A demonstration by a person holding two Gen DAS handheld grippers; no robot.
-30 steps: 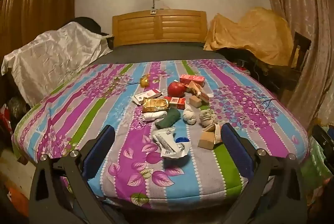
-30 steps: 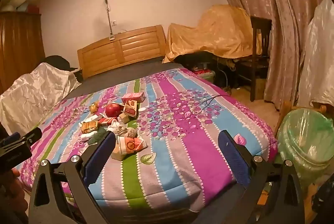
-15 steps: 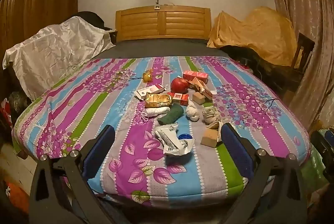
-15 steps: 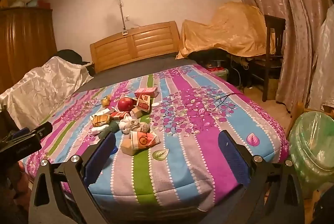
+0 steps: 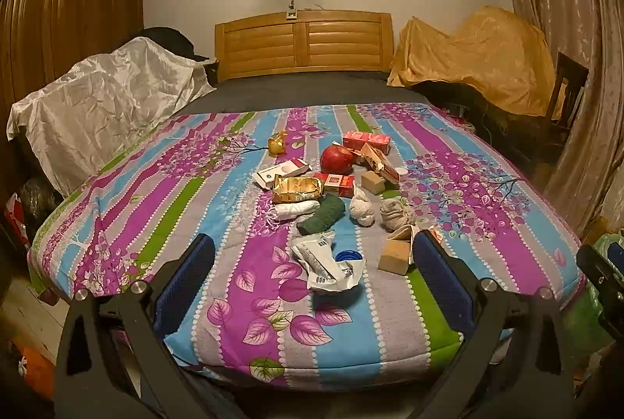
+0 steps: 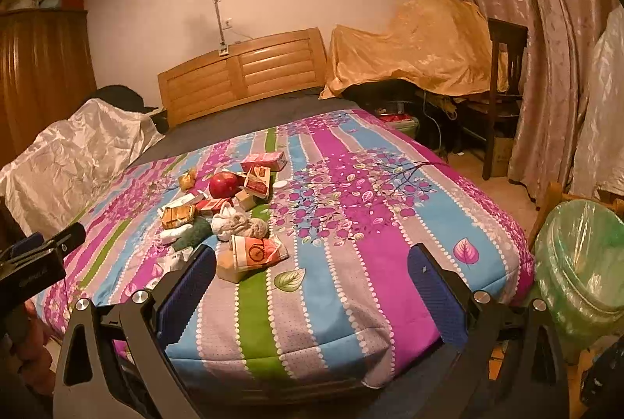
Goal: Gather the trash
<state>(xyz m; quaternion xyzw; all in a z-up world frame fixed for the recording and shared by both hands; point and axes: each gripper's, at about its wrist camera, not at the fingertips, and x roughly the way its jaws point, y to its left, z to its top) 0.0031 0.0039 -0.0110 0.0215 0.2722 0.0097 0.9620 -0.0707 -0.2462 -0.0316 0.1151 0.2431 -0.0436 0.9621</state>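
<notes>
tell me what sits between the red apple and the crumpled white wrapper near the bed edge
In the left wrist view, a red carton, then a dark green cloth lie between apple and wrapper.

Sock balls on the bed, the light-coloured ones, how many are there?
2. One whitish sock ball lies mid-pile beside the green roll; a greyer sock ball sits just right of it. More could hide under the clutter.

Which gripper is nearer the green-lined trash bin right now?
Right. The trash bin sits just beside the right gripper, off its right finger at the bed's corner. The left gripper faces the pile mid-bed, with the bin only at its far right edge.
</notes>
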